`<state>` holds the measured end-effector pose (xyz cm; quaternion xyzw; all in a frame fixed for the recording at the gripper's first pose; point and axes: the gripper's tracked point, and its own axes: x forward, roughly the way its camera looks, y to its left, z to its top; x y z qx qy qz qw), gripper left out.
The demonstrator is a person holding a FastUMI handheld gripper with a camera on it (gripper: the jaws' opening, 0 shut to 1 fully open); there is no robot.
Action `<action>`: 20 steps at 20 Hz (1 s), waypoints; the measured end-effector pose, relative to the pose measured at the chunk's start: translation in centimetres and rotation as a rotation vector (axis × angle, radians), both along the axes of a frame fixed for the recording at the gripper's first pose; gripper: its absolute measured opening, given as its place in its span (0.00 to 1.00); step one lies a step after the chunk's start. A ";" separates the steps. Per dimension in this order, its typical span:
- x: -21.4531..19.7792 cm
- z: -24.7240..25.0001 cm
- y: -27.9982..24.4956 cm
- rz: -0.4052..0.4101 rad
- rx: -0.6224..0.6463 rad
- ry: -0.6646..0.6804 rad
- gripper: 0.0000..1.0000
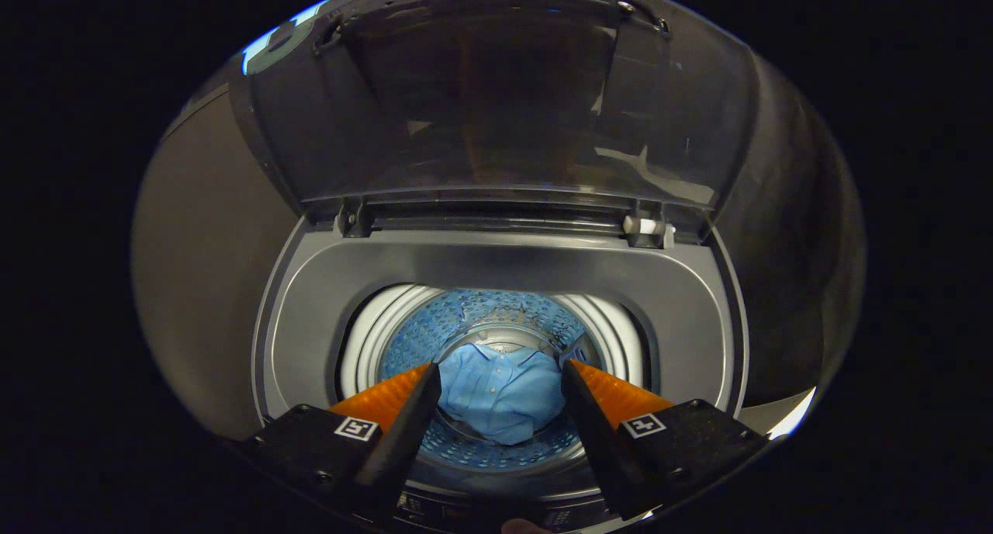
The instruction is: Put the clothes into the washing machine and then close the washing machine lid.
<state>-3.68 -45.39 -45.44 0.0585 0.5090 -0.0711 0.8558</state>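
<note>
A top-loading washing machine [496, 266] lies open below me, its grey top deck ringing a round drum mouth. A blue shirt [500, 394] rests crumpled at the bottom of the perforated drum [434, 328], seen between and beyond my fingers. My gripper [500, 371] hovers above the drum mouth, open, with nothing between its fingers. The dark see-through lid [504, 99] stands raised behind the drum, hinged along the machine's back edge.
Two lid hinges [353, 220] sit at the back corners of the deck. The control strip [496, 511] runs along the machine's front edge just under my fingers. Dark booth cloth hangs on both sides of the machine.
</note>
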 end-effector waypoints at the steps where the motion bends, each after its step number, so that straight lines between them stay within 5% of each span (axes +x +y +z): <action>1: 0.0 0.1 -0.1 -0.001 -0.002 0.000 0.98; 11: 1.0 5.9 1.4 -0.050 0.060 -0.088 0.99; 20: 11.5 29.0 3.3 0.073 -0.018 -0.751 0.99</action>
